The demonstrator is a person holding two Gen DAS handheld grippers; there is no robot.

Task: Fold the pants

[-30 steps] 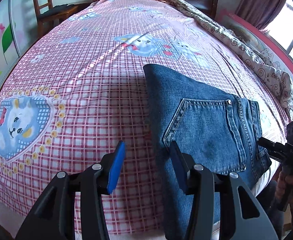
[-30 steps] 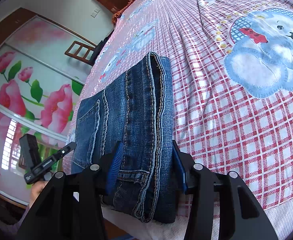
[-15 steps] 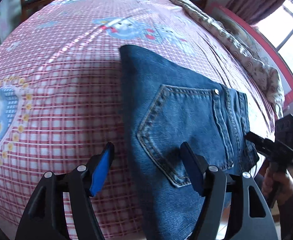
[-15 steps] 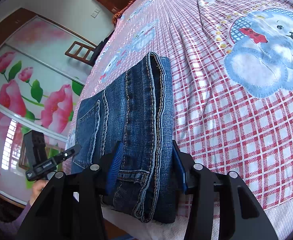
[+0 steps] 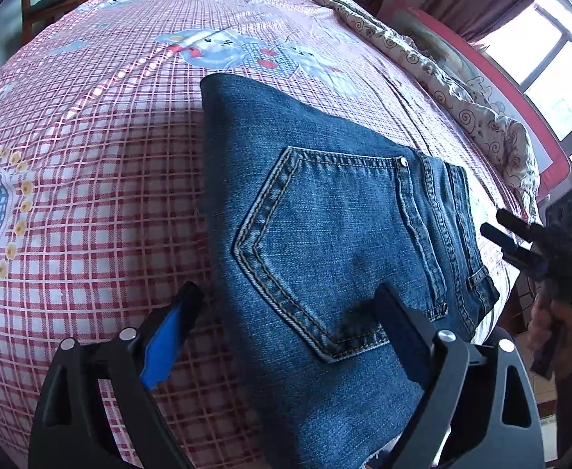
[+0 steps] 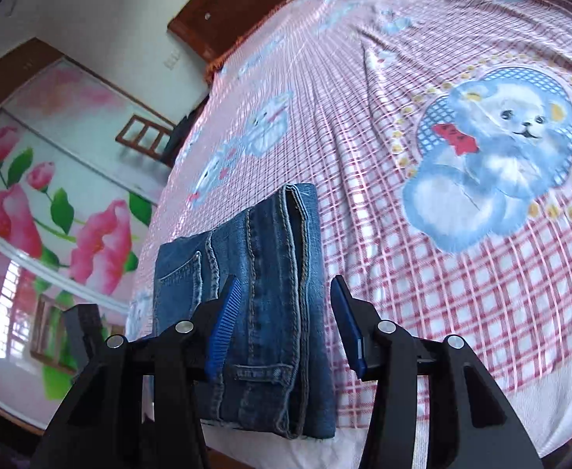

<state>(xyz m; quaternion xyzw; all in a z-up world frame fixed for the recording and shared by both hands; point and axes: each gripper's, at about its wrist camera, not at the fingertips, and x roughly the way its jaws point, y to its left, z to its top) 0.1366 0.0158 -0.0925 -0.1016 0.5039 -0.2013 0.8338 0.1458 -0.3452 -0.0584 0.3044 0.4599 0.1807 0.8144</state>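
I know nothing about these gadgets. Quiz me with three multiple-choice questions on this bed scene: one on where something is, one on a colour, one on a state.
1. Where does the folded blue denim pants bundle lie?
A. on the checked bedsheet, by the bed's edge
B. on a chair
C. on the floor

2. What colour are the right gripper pads?
A. red
B. blue
C. yellow

3. How is the right gripper?
A. shut on the pants
B. open
C. out of view

Answers: 1 A, sheet surrounds the bundle; 2 B, blue pads show; 3 B, gaps show beside both pads.
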